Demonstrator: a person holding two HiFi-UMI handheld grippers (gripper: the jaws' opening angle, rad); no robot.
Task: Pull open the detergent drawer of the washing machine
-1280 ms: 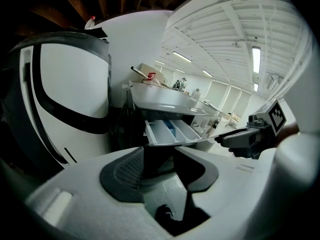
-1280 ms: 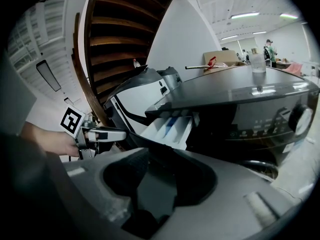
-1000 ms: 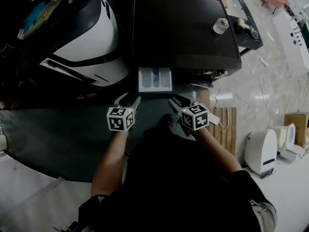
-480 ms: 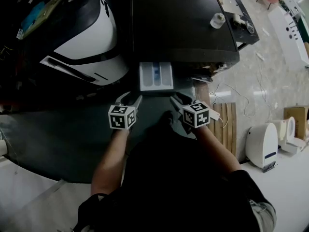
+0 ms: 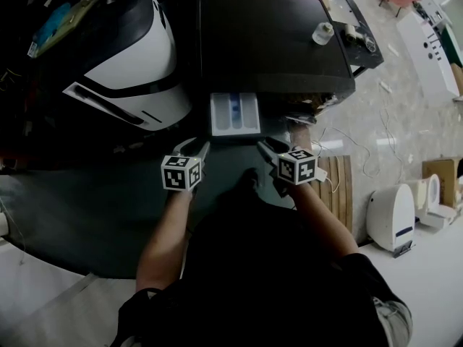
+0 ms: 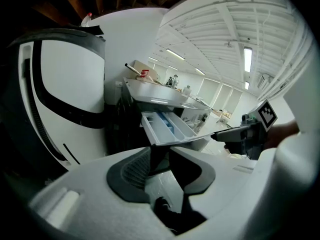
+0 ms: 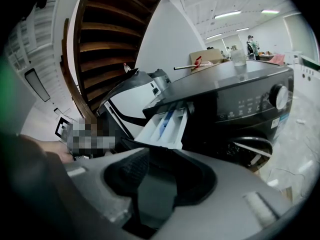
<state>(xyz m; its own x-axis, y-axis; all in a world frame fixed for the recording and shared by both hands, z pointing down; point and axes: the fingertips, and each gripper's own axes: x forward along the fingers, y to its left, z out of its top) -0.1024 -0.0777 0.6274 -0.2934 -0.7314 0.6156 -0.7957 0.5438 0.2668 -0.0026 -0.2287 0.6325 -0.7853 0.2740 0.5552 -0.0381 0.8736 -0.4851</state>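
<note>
Left gripper (image 5: 192, 147) and right gripper (image 5: 273, 149) have just been closing a touch, jaws parted and empty; one forward nudge knocks the pulled-out detergent drawer (image 5: 234, 114) back into the washing machine (image 5: 275, 42).

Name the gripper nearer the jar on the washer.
Right. Right gripper: below and left of the jar. Left gripper: farther left, past the drawer. Both have just been closing, nothing between their jaws.
</note>
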